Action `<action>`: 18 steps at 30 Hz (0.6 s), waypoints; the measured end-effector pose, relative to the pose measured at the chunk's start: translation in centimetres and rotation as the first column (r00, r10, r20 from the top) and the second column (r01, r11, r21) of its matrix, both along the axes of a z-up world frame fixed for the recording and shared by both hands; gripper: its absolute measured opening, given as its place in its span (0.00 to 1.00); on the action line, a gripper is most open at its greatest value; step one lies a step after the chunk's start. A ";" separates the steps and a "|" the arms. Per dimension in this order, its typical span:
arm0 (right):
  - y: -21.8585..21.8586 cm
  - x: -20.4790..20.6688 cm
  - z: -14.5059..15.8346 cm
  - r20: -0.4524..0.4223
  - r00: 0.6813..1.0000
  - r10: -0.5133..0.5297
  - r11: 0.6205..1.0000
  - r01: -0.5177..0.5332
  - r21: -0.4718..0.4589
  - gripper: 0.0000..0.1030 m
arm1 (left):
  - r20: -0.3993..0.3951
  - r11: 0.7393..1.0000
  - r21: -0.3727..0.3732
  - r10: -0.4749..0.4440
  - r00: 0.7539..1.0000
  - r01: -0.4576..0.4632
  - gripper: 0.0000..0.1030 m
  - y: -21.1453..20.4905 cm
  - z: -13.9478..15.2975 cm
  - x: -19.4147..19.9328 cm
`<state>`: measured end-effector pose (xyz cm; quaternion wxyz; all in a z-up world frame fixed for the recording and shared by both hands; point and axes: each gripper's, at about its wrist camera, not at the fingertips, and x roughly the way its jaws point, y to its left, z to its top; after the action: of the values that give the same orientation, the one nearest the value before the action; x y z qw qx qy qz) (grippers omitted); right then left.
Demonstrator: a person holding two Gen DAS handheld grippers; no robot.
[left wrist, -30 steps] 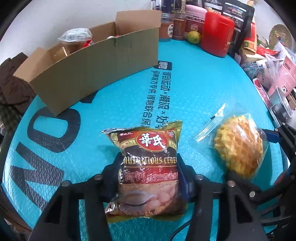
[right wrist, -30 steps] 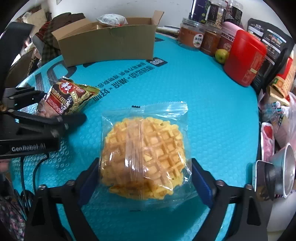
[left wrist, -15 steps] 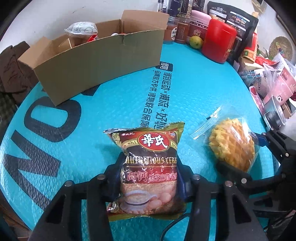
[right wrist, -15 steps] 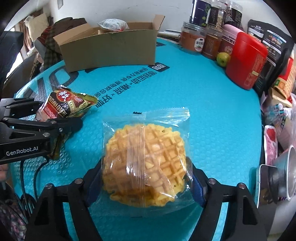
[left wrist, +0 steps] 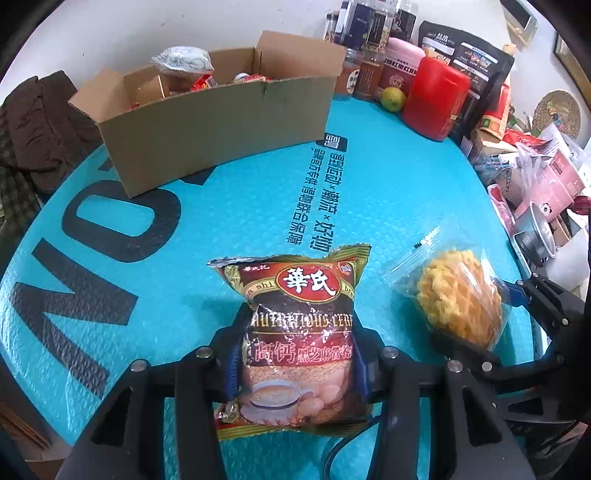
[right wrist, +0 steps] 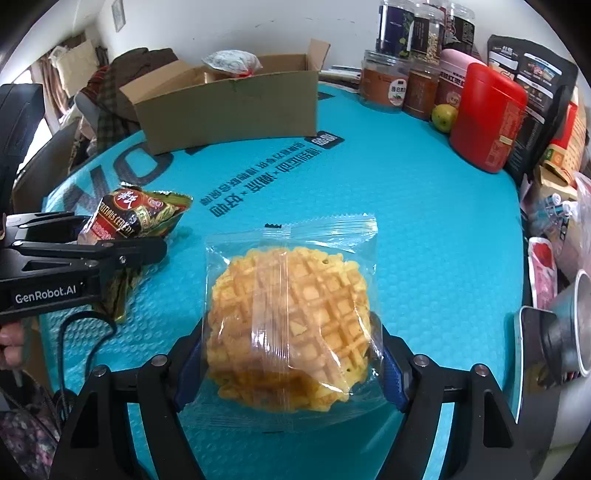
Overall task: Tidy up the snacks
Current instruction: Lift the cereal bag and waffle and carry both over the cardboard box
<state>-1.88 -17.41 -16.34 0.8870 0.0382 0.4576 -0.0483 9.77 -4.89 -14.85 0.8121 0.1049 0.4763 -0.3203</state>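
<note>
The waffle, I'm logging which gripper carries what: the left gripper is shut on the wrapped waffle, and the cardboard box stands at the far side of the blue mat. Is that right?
Not quite. The right gripper, not the left, is shut on the wrapped waffle, as the right wrist view shows; the left gripper holds the cereal packet. The cardboard box does stand at the far side of the blue mat.

White wall (right wrist: 266, 26) behind, round surface (left wrist: 388, 192) under a turquoise mat with black lettering, dark clothes (left wrist: 40, 122) heaped at left, daylit window (right wrist: 27, 79) at far left
</note>
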 end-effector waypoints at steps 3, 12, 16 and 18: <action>0.5 -0.6 0.5 0.015 1.000 0.010 1.000 -0.010 0.004 0.75 | 0.010 1.000 -0.018 0.003 1.000 -0.003 0.45 0.7 0.6 -0.6; 2.7 -2.2 2.4 0.075 0.996 0.055 0.998 -0.056 0.010 0.75 | 0.064 0.996 -0.081 0.031 0.997 -0.026 0.45 3.2 3.4 -2.1; 3.6 -2.3 3.8 0.116 0.989 0.091 0.996 -0.092 0.002 0.75 | 0.102 0.992 -0.118 0.052 0.993 -0.040 0.45 4.3 5.2 -2.4; 4.0 -2.2 4.7 0.141 0.984 0.108 0.994 -0.109 0.000 0.75 | 0.124 0.990 -0.131 0.066 0.990 -0.049 0.45 4.8 6.1 -2.4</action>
<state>-4.04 -13.40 -11.60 0.9183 0.0200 0.3953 0.0049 7.33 -0.12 -8.73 0.8550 0.0595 0.4046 -0.3189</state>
